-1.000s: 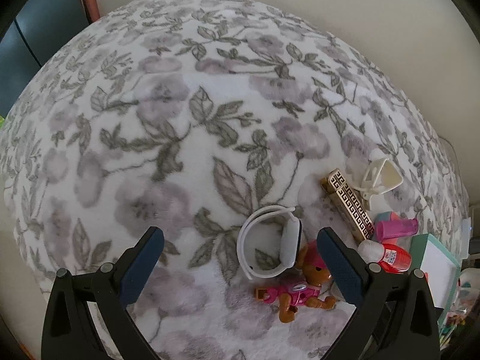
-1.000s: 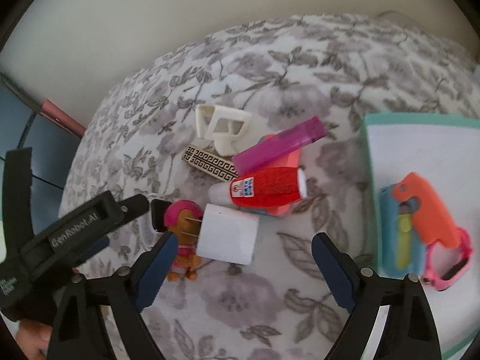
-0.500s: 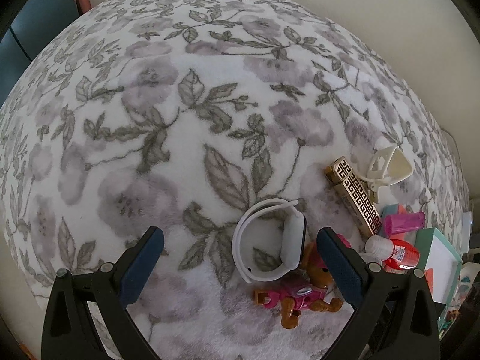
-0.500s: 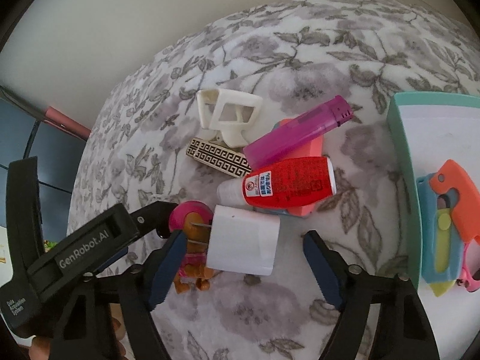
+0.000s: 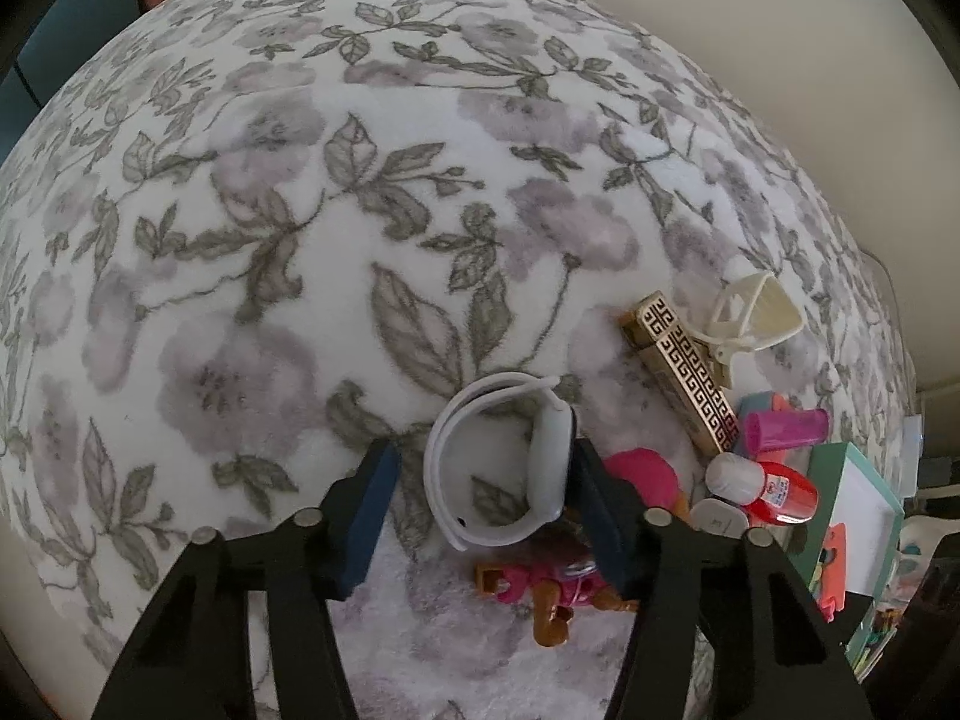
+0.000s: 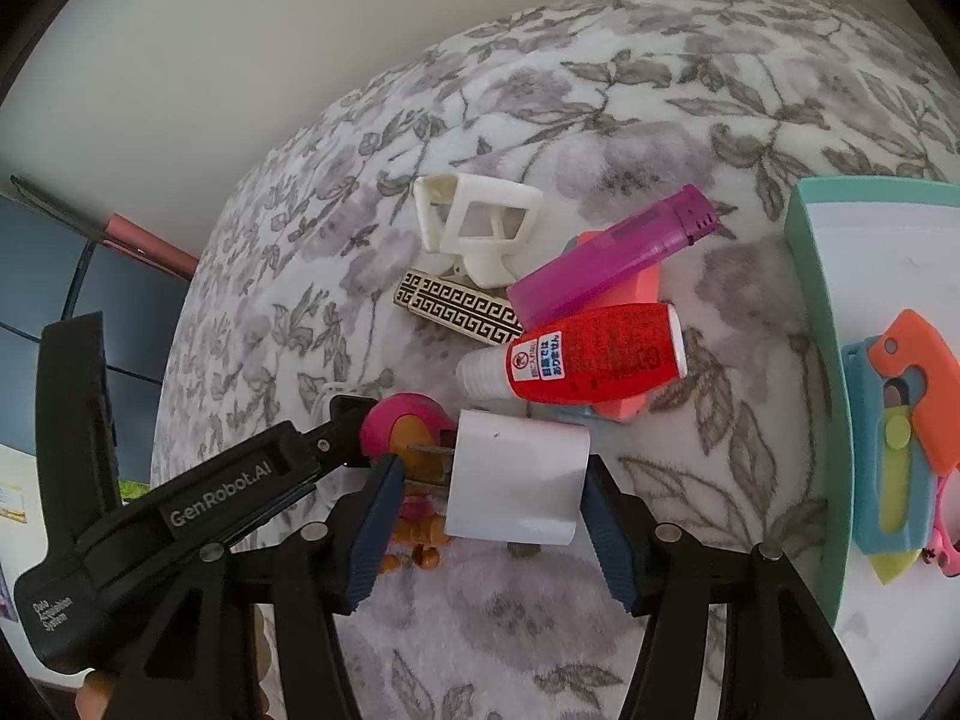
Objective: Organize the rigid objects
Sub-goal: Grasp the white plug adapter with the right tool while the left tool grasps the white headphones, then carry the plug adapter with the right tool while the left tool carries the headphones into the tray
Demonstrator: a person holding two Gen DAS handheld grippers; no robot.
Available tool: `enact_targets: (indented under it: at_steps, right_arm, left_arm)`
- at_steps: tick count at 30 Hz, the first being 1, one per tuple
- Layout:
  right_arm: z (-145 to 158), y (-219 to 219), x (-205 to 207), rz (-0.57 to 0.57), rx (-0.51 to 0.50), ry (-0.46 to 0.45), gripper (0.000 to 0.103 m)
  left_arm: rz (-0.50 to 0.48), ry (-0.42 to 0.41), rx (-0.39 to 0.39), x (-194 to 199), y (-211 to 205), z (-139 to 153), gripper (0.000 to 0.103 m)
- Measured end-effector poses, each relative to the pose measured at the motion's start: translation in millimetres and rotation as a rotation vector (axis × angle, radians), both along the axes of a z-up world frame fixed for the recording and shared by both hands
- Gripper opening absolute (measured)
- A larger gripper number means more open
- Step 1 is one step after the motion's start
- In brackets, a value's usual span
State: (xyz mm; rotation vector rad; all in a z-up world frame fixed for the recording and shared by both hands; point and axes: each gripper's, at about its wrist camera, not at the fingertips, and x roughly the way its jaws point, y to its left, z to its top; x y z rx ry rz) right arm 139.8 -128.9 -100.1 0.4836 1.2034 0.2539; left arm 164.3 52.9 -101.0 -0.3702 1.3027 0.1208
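My left gripper points down over a white smartwatch lying on the floral blanket. Its jaws are closing with the watch between them; the right pad is at the watch body, and the left pad stands off the band. My right gripper straddles a white charger block, jaws closing. Its right pad is at the block's edge, and the left pad sits just short of the metal prongs. A pink toy figure lies just behind both.
A red bottle, purple lighter, coral block, gold patterned bar and cream claw clip are piled beyond the charger. A teal tray at right holds an orange-blue cutter. The left gripper's black housing crowds the left side.
Both grippers have narrowed from wide open. The left jaws now flank the watch closely and the right jaws flank the charger. Both cameras sit slightly closer to the objects.
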Motion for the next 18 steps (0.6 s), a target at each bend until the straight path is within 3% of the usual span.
enact_targets:
  at_steps: [2, 10, 18]
  right_arm:
    - [0.8, -3.5, -1.7, -0.007, -0.007, 0.003, 0.062]
    - [4.6, -19.7, -9.3, -0.038, -0.018, 0.017, 0.062]
    - [30.5, -37.0, -20.9, -0.059, -0.031, -0.033, 0.062]
  left_arm:
    - [-0.008, -0.006, -0.002, -1.1, -4.1, 1.6, 0.049]
    - [0.001, -0.015, 0.061, -2.2, -8.9, 11.6, 0.049]
    - [0.002, -0.129, 0.129, -12.5, -15.0, 58.9, 0.049]
